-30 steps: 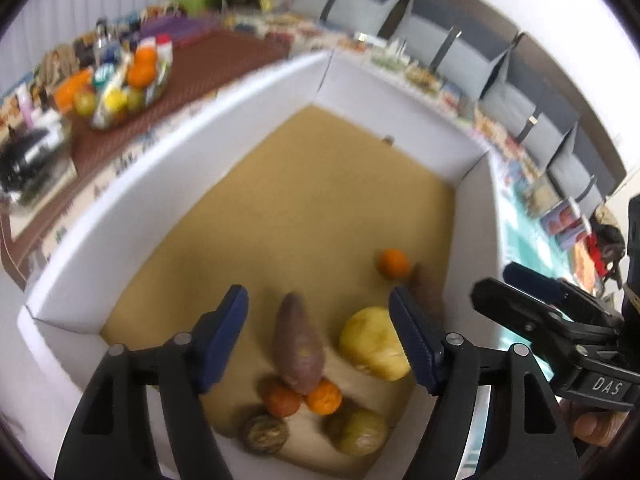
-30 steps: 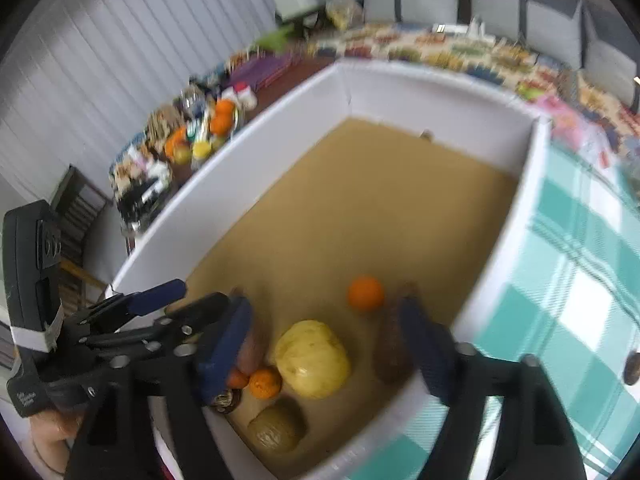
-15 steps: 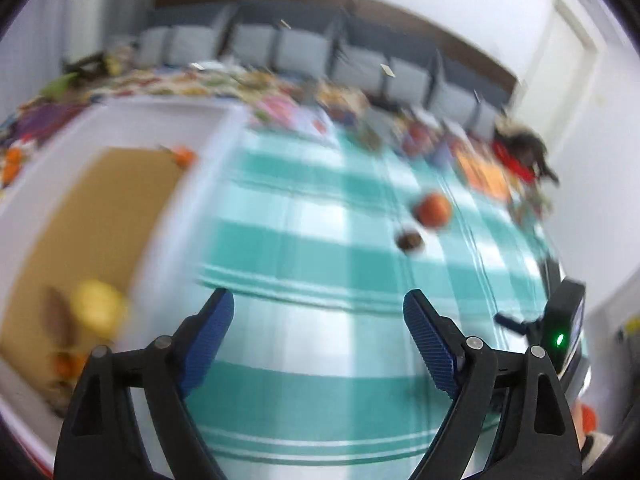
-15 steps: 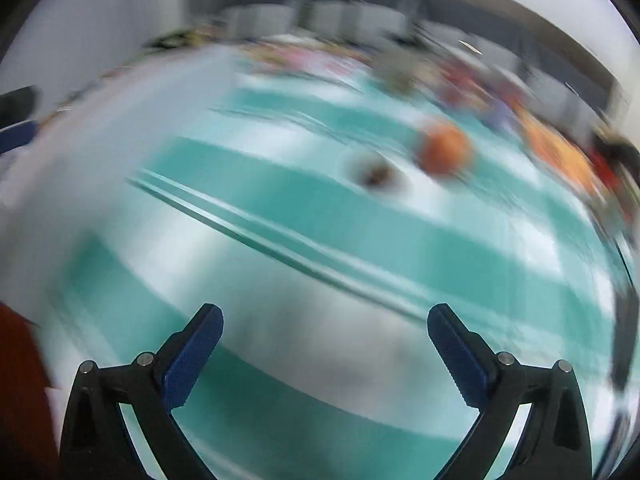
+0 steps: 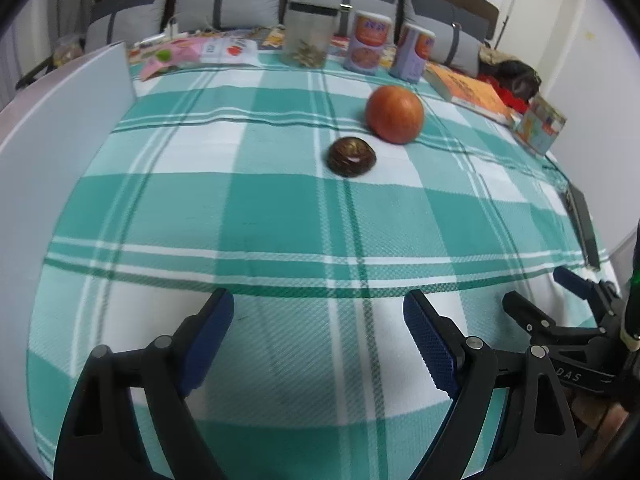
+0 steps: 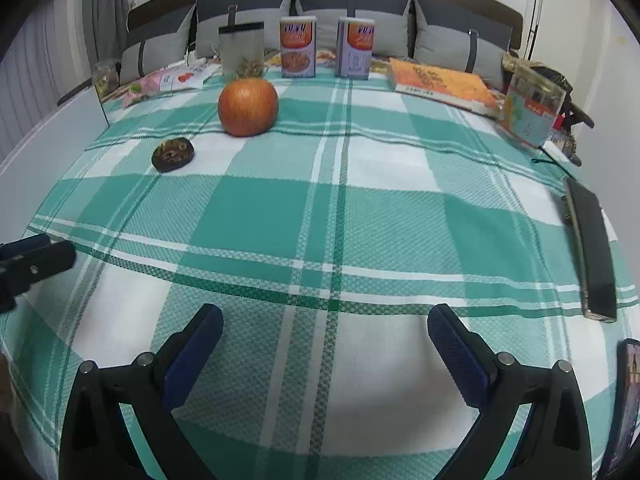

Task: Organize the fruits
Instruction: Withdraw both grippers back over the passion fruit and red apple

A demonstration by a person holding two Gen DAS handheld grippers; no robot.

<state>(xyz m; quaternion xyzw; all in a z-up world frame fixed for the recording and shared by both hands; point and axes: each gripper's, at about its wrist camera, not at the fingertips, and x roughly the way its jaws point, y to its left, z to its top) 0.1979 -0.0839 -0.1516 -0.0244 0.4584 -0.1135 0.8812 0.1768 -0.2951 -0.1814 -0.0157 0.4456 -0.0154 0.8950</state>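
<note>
A red-orange apple (image 5: 395,114) (image 6: 248,107) sits on the green-and-white checked cloth, with a small dark brown round fruit (image 5: 351,157) (image 6: 173,154) just in front of it to the left. My left gripper (image 5: 318,332) hovers open over the cloth well short of both, nothing between its blue pads. My right gripper (image 6: 324,338) is open too, over bare cloth, the fruits far up-left of it. The right gripper (image 5: 568,296) also shows at the left wrist view's right edge. The left gripper's tip (image 6: 28,258) shows at the right wrist view's left edge.
The white box's wall (image 5: 52,152) (image 6: 52,128) rises along the left. At the back stand two printed tins (image 6: 296,48), a clear jar (image 6: 242,50), an orange book (image 6: 442,84) and a small carton (image 6: 532,106). A dark phone (image 6: 592,248) lies at the right edge.
Both grippers swung away from the white box with its fruits to the right, over the checked cloth, and their jaws widened. The apple and the dark fruit now lie ahead.
</note>
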